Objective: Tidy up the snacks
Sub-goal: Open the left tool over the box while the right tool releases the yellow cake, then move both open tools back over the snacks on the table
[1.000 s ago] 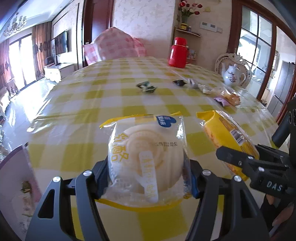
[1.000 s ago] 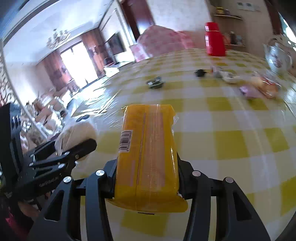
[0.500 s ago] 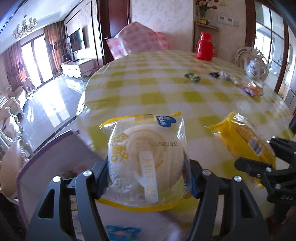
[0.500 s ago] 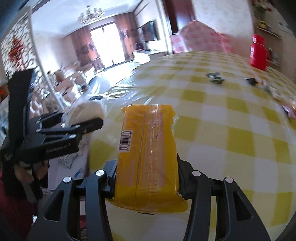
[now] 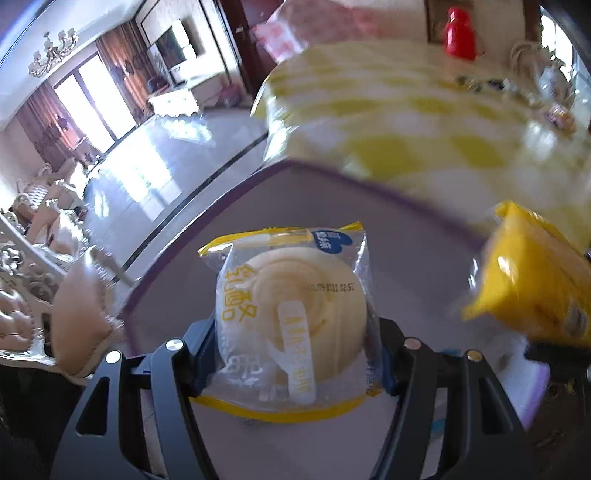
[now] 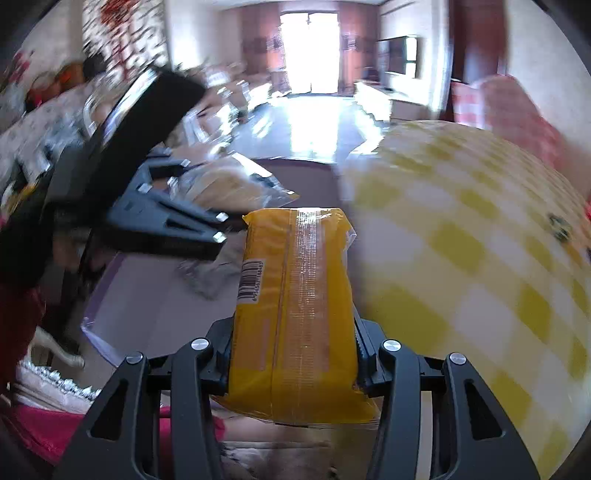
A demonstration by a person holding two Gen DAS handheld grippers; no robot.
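We hold two snacks, one in each claw, both raised over a grey box with a purple rim (image 5: 388, 192) that sits just beside the edge of the desk (image 5: 424, 122). Item one: a round pale bun in a clear wrapper with yellow trim (image 5: 291, 317), clamped from both sides in the left claw (image 5: 291, 354), its printed face turned up toward the camera; the wrapper's near edge hangs below the fingers (image 5: 201, 350). Item two: a yellow packet with a barcode (image 6: 295, 310), clamped lengthwise in the right claw (image 6: 293, 354), its far end pointing out over the box and the seam of its wrapper running down the middle. In the left wrist view the yellow packet shows at the right edge, blurred, near the bun but apart from it. In the right wrist view the left claw appears at upper left with the bun's wrapper beyond its fingers. Below it in that view something crinkled and clear lies on the box floor; we cannot tell what it is. The desk carries a yellow-and-white checked cloth. At its far side stand a red flask (image 5: 460, 35) and a few small wrapped sweets (image 5: 484, 83), too blurred to sort. A chair with a pink checked cover (image 6: 513, 110) stands behind the desk.
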